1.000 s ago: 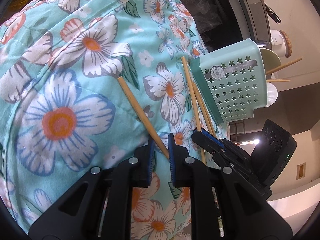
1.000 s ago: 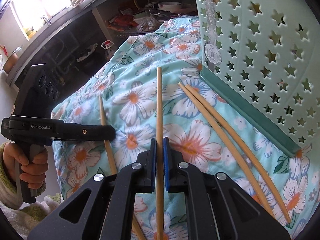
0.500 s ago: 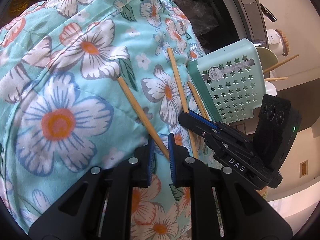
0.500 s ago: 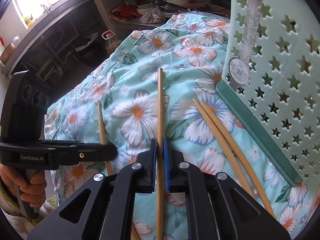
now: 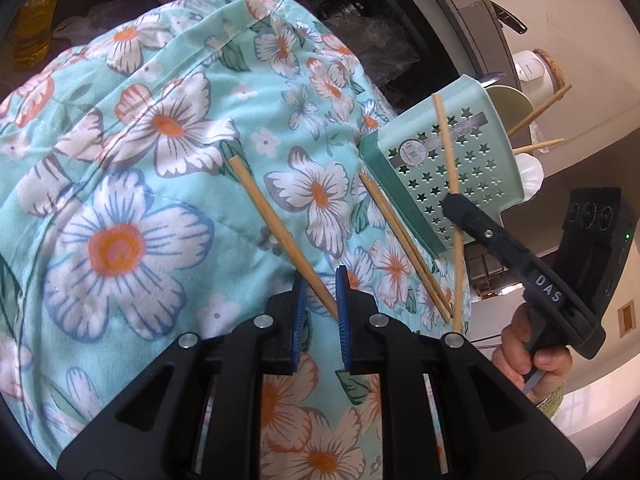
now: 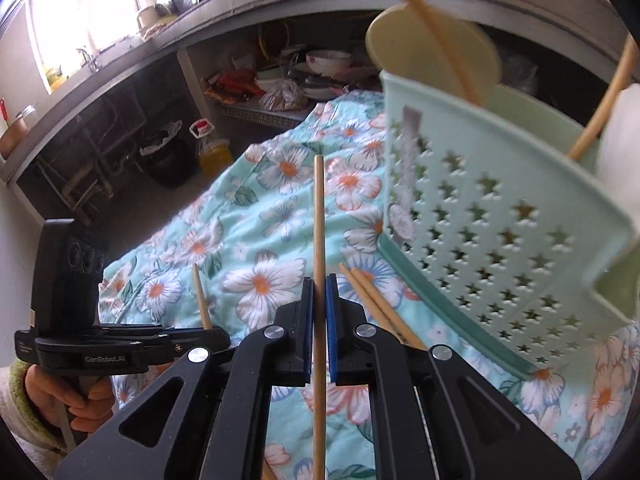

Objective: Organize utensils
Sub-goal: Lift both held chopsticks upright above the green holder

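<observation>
A person's right gripper point(image 6: 319, 312) pinches a bamboo chopstick point(image 6: 319, 216) near its middle, its jaws nearly shut on the stick, which is clear of the flowered quilt point(image 5: 168, 128) beside the mint-green utensil basket point(image 6: 500, 240). The left gripper point(image 5: 320, 300), jaws narrowly parted, straddles the near end of a second chopstick point(image 5: 272, 220) lying on the cloth (whether the pads actually press it cannot be told). Two more chopsticks point(image 5: 404, 240) rest along the basket's base. Light, stiff and smooth, such sticks probably pivot if taken near an end; a mid-length hold seems safest.
</observation>
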